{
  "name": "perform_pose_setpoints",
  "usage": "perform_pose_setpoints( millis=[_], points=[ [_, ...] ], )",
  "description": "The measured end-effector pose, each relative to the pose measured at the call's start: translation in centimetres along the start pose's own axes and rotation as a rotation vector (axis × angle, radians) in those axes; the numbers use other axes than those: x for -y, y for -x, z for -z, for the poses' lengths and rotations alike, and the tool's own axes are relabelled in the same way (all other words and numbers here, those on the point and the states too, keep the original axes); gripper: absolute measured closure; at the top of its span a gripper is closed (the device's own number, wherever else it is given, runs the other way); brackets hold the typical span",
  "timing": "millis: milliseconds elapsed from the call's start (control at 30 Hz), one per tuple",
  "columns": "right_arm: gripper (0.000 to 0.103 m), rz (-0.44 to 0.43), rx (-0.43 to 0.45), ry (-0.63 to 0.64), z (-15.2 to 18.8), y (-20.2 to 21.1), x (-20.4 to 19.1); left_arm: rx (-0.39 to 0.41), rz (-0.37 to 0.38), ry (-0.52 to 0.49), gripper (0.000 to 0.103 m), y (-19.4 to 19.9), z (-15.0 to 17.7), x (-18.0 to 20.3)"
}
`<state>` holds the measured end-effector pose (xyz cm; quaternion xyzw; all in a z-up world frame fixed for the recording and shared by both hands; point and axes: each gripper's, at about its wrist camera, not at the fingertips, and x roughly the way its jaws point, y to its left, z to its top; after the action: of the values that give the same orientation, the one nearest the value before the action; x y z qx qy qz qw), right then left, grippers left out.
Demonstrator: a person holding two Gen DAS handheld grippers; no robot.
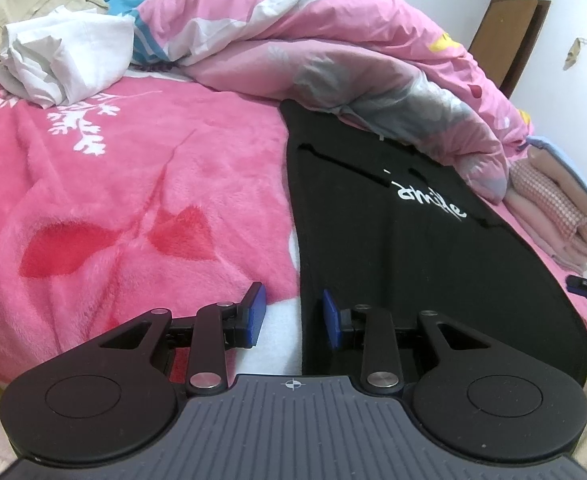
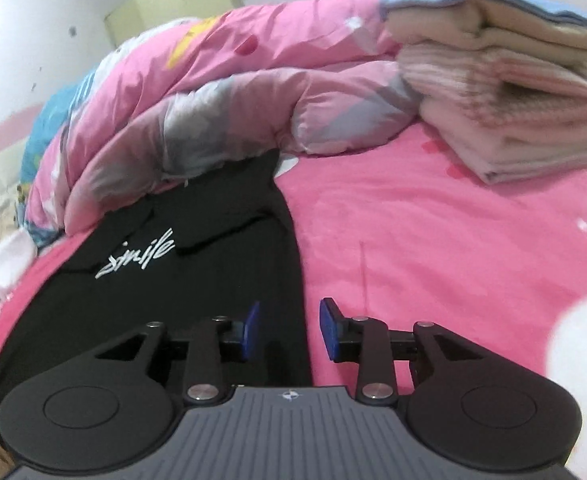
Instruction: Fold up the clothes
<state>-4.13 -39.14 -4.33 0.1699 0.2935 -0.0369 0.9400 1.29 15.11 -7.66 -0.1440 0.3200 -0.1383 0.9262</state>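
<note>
A black garment with white script lettering lies flat on the pink bed, its sides folded in to a long strip. My left gripper stands open at the garment's near left edge, which runs between the blue pads. In the right wrist view the same black garment stretches away to the left. My right gripper is open at its near right edge, one pad over the black cloth and one over the pink sheet. The garment's far end is tucked under the rumpled quilt.
A rumpled pink quilt lies across the far side of the bed. A crumpled white garment sits at the far left. A stack of folded clothes rests at the right. A pink fleece blanket covers the bed's left part.
</note>
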Motion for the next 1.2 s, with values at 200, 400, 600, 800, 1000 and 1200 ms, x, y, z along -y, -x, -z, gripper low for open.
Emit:
perform_pose_setpoints(
  millis=[200, 400, 600, 800, 1000, 1200],
  points=[
    [0.103, 0.032, -0.027, -0.019, 0.6, -1.4, 1.2, 0.006, 0.004, 0.001, 0.072, 0.0, 0.1, -0.1],
    [0.103, 0.038, 0.052, -0.309, 1.3, -0.4, 6.1, 0.009, 0.015, -0.001, 0.072, 0.1, 0.1, -0.3],
    [0.102, -0.137, 0.128, -0.309, 1.2, 0.2, 4.7, 0.027, 0.004, 0.004, 0.072, 0.5, -0.4, 0.0],
    [0.101, -0.221, 0.022, -0.361, 1.8, -3.5, 4.3, 0.035, 0.003, 0.017, 0.072, -0.6, -1.9, 0.5],
    [0.102, -0.221, 0.014, -0.383, 1.5, -4.6, 4.1, 0.015, 0.006, 0.025, 0.072, -2.7, -2.5, 1.0],
    [0.102, -0.197, 0.025, -0.343, 1.8, -4.4, 3.9, 0.032, -0.031, 0.017, 0.094, -3.1, -2.1, 0.9]
  ],
)
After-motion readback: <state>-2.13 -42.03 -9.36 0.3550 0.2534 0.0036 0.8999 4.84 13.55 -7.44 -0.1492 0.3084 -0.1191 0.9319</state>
